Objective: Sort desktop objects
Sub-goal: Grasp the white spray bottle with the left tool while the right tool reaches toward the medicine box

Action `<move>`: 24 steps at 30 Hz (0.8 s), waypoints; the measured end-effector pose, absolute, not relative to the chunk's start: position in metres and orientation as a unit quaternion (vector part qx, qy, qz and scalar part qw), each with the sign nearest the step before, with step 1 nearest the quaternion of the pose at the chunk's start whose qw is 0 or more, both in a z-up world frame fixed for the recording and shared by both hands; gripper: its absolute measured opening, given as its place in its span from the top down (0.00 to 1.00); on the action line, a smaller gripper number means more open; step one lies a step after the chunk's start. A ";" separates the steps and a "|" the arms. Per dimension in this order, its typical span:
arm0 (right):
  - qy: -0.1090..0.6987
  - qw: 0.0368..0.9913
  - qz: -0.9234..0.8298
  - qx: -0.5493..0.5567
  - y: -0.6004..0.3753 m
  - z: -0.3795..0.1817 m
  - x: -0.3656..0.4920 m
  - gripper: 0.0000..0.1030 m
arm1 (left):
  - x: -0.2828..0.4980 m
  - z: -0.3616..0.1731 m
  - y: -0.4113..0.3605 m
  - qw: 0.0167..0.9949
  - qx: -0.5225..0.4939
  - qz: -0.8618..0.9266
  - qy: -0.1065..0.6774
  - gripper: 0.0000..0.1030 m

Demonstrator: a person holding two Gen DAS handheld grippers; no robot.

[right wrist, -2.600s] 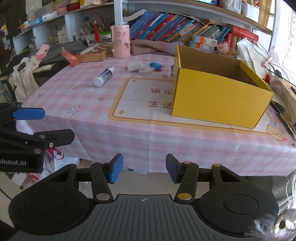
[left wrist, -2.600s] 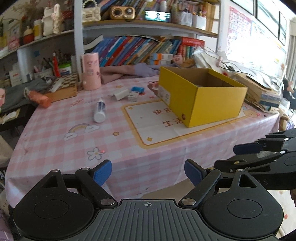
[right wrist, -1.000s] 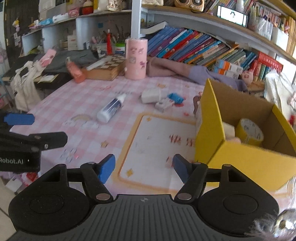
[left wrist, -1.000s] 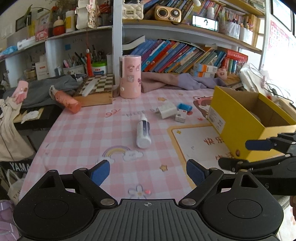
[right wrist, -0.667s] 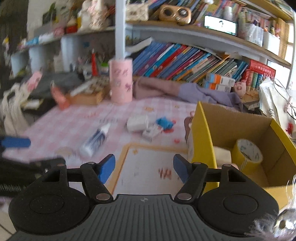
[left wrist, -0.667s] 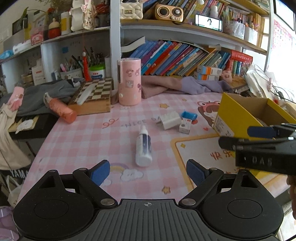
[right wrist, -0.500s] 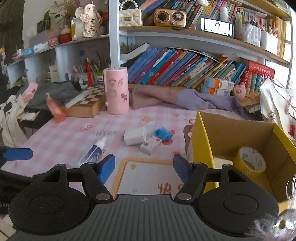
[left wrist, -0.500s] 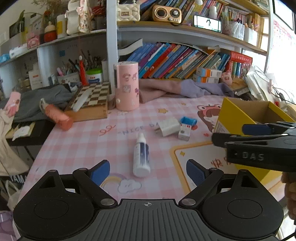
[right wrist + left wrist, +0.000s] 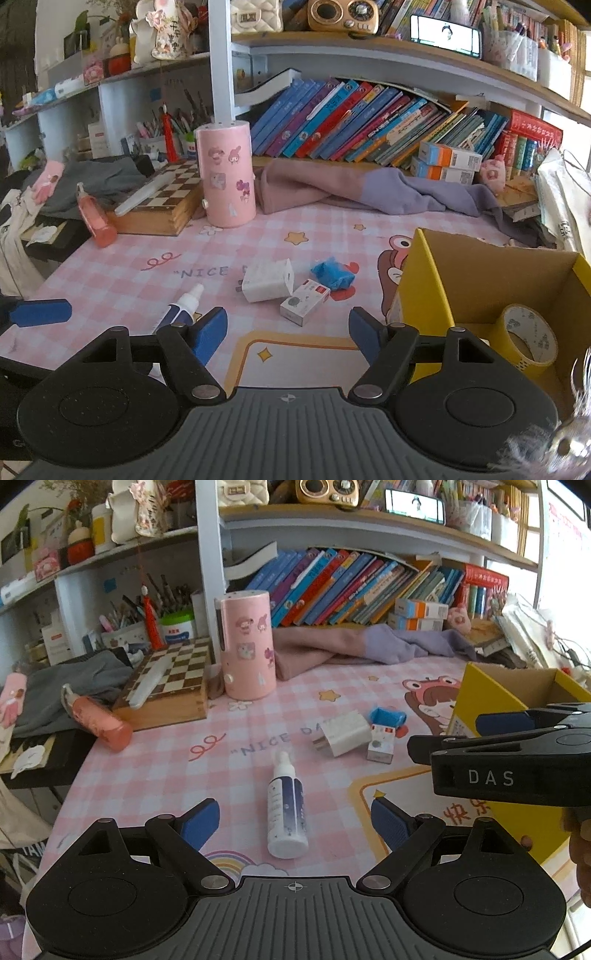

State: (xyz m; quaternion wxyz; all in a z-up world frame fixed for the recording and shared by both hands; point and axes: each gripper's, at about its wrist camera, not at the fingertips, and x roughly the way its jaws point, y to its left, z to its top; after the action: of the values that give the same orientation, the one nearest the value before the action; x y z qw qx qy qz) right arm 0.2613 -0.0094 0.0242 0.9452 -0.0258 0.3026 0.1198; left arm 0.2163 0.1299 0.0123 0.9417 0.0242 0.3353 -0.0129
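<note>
While a roll of yellow tape (image 9: 529,339) already lies inside the yellow box (image 9: 424,295) at the right, most of the sorting looks undone: a spray bottle (image 9: 286,812) lies on the pink checked surface (image 9: 147,771) nearest, with a white charger (image 9: 345,733), a small white carton (image 9: 380,744) and a blue wrapper (image 9: 388,716) clustered just beyond, left of the box. Both the left hand-held gripper (image 9: 294,818) and right hand-held gripper (image 9: 288,330) hover with fingers spread apart, holding nothing
</note>
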 end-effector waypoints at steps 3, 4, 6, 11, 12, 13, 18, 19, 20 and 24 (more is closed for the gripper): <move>0.311 0.940 0.137 -0.025 -0.007 0.022 0.268 0.32 | 0.223 0.010 0.130 0.940 0.027 -0.016 0.339 0.12; 0.314 0.938 0.141 -0.025 -0.006 0.021 0.271 0.32 | 0.224 0.009 0.130 0.940 0.028 -0.017 0.340 0.12; 0.319 0.936 0.147 -0.025 -0.004 0.020 0.275 0.32 | 0.228 0.008 0.129 0.939 0.030 -0.019 0.341 0.12; 0.338 0.929 0.151 -0.022 -0.002 0.013 0.287 0.32 | 0.237 0.003 0.126 0.937 0.034 -0.023 0.347 0.12; 0.343 0.926 0.153 -0.023 -0.001 0.011 0.290 0.32 | 0.239 0.001 0.125 0.936 0.036 -0.023 0.349 0.12; 0.348 0.924 0.156 -0.025 0.000 0.010 0.293 0.32 | 0.241 0.000 0.125 0.936 0.038 -0.023 0.350 0.12; 0.359 0.919 0.160 -0.027 0.006 0.005 0.306 0.32 | 0.253 -0.011 0.126 0.931 0.041 -0.020 0.362 0.18; 0.361 0.919 0.159 -0.028 0.006 0.004 0.309 0.32 | 0.257 -0.013 0.126 0.930 0.041 -0.018 0.366 0.21; 0.364 0.918 0.156 -0.029 0.007 0.003 0.313 0.32 | 0.261 -0.016 0.127 0.928 0.042 -0.016 0.370 0.23; 0.383 0.912 0.146 -0.026 0.009 -0.006 0.330 0.32 | 0.275 -0.026 0.129 0.919 0.042 -0.011 0.392 0.35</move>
State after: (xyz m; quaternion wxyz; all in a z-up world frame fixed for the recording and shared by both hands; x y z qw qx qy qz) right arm 0.3305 0.0088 -0.0055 0.9119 -0.0257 0.3827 0.1458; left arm 0.2752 0.1295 -0.0263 0.9191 0.0418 0.3916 -0.0112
